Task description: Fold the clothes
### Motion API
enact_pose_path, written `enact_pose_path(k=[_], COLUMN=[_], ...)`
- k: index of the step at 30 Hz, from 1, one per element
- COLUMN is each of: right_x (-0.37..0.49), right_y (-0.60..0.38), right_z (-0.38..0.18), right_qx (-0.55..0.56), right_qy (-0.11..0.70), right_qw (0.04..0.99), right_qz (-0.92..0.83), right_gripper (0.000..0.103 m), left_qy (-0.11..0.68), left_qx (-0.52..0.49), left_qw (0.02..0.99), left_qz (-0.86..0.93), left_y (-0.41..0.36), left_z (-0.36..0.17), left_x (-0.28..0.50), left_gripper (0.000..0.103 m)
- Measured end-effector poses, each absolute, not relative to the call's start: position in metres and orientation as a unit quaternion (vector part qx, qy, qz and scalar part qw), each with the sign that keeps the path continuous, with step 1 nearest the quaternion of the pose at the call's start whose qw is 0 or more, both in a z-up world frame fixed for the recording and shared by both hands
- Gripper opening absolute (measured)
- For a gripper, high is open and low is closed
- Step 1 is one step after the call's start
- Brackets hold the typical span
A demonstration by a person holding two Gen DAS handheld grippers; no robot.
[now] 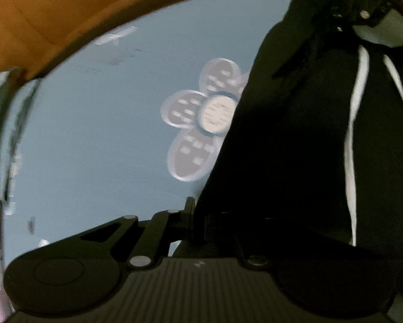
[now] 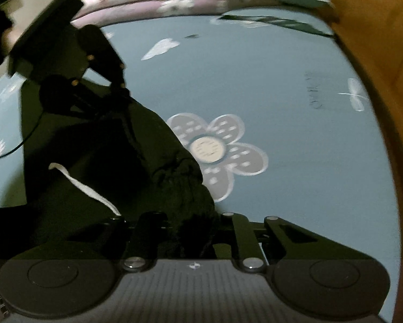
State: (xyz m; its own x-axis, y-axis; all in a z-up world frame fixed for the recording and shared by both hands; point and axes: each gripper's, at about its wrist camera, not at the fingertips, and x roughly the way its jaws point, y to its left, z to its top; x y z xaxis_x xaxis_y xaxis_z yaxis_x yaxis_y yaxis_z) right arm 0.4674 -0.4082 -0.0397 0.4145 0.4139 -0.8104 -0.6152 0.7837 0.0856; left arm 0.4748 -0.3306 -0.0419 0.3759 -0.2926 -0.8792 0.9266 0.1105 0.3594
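both grippers are clamped on a dark garment with white stripes (image 1: 295, 148): left gripper (image 1: 201, 215) and right gripper (image 2: 193, 220), jaws closed into bunched cloth. it hangs stretched between them over the blue bedsheet (image 2: 295, 80), covering part of a flower print (image 2: 217, 150). folded bedding (image 2: 153, 0) sits farther back.
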Motion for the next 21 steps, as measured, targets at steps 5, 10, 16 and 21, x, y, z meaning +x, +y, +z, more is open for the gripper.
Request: enact_pose_path(k=[5,10,16,21], right_x=[0.495,0.517,0.501,0.459], right_y=[-0.409,-0.419,-0.446,-0.472], right_z=[-0.044,-0.069,-0.070,-0.048], right_qx=[-0.120,-0.075,-0.010,0.008], right_qy=[0.441,0.465,0.472,0.471], right_qw=[0.848,0.850,0.859,0.866], right_qz=[0.266,0.236,0.197,0.167], right_gripper=[0.019,0.029,0.059,0.066], left_qy=[0.336,0.369,0.375,0.384], left_qx=[0.473,0.451,0.413,0.370], left_qw=[0.695,0.703,0.730,0.762], left_qz=[-0.425,-0.408,-0.395,-0.368], left_y=[-0.346,-0.357,-0.335,-0.295], left_z=[-0.047,-0.063,-0.051,-0.032], left_x=[0.495,0.510,0.495,0.470], left_gripper=[0.004,0.016,0.038,0.047])
